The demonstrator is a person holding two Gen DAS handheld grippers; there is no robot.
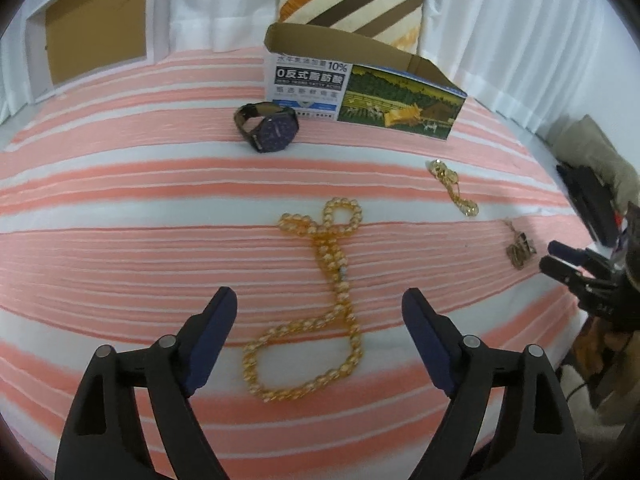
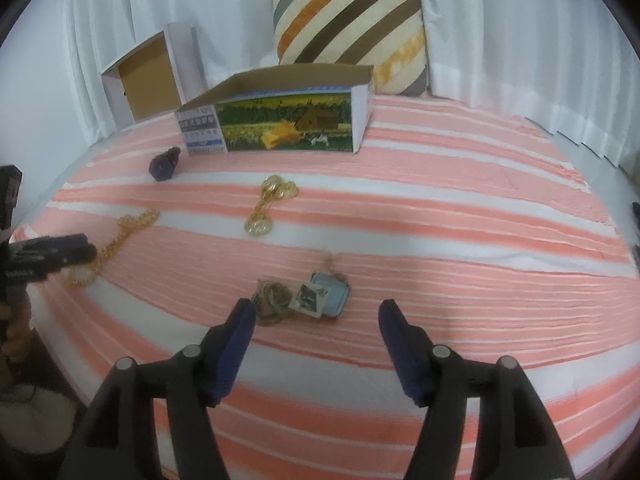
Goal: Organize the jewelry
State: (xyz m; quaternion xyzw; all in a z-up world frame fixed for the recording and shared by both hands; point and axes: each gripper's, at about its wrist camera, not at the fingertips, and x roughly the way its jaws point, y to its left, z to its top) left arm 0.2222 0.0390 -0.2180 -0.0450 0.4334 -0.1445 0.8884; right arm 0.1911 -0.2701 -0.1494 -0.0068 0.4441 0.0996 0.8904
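Amber bead necklace (image 1: 320,288) lies between left gripper's (image 1: 320,312) spread fingers; untouched.

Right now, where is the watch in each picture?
Left wrist view: the watch lies upper middle, just left of the printed box.
Right wrist view: the watch is a small dark lump upper left, again left of that box.
Shared landmark: the printed box.

Soft, even light fills both views, with only faint shadows on the striped bedspread (image 1: 120,240). Fisheye distortion bows the stripes and darkens the corners. The right wrist view is slightly blurred; the white curtain (image 2: 500,40) looks washed out.
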